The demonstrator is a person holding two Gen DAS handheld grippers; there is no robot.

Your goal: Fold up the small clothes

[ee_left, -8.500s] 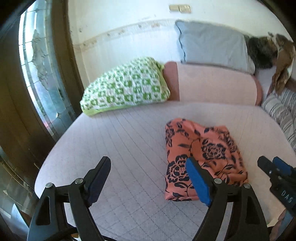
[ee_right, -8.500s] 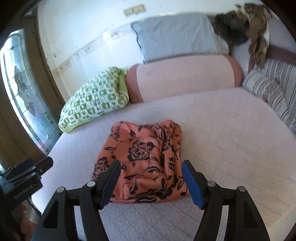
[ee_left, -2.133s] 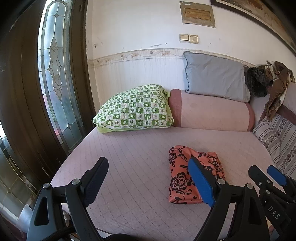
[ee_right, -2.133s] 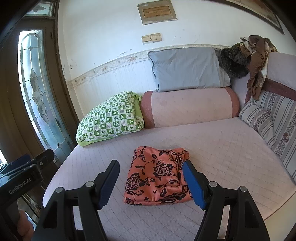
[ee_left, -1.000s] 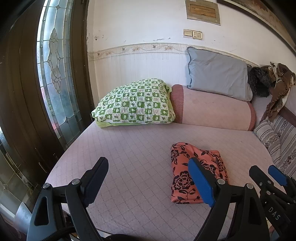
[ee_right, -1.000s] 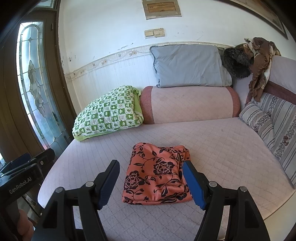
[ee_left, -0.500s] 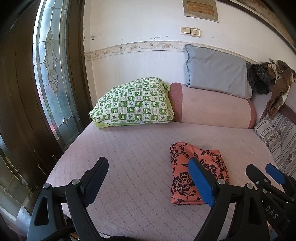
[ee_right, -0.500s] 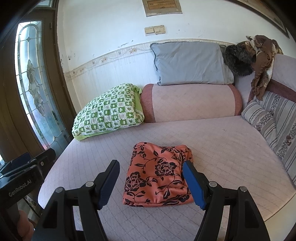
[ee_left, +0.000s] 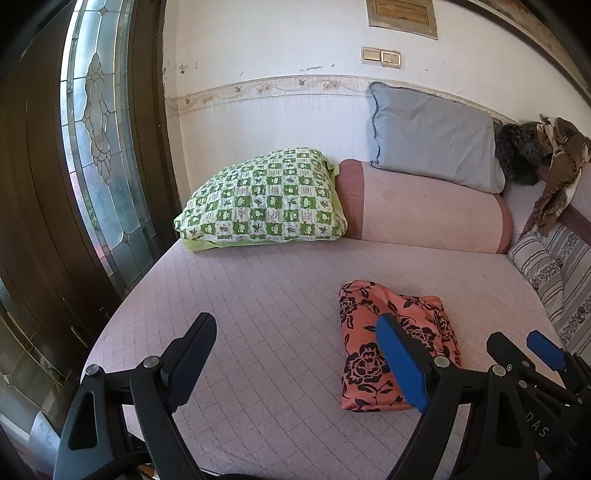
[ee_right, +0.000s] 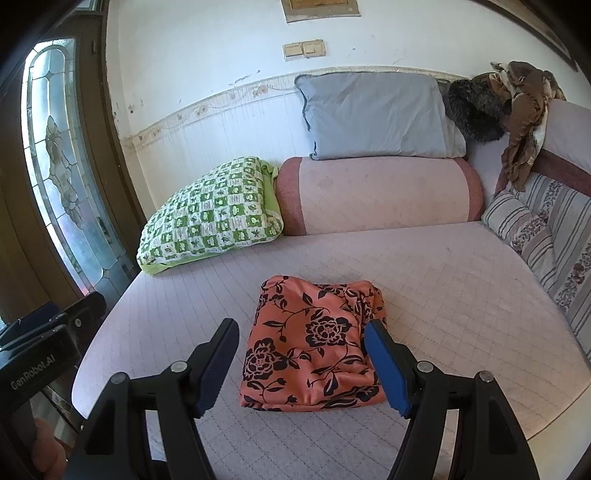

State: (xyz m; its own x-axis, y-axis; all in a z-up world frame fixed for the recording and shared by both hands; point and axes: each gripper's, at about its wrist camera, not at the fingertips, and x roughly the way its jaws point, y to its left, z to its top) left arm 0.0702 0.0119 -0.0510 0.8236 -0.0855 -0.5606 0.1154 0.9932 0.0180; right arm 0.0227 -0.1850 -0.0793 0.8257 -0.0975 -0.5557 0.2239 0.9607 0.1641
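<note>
Closest up, both grippers are held above the near edge of the bed, holding nothing. The left gripper has its fingers spread wide over bare mattress, and the right gripper has its fingers released too, framing the near part of the folded garment without touching it. The left one's body reads "GenRobot.AI" in the right wrist view; the right one's body shows "DAS" in the left wrist view, the rest cut off.

The orange floral garment lies folded into a rough rectangle on the bed, near the front edge, black flower print facing up. The bed cover is pale pink with a quilted diamond grid.

Further back there's a green checked pillow on the left, touching a pink bolster, with a grey pillow sitting on top of it. Striped cushions run along the right side, brown cloth draped above them. The wall has a double light switch and a framed plaque, writing too small to read. A stained-glass door stands at the left.
</note>
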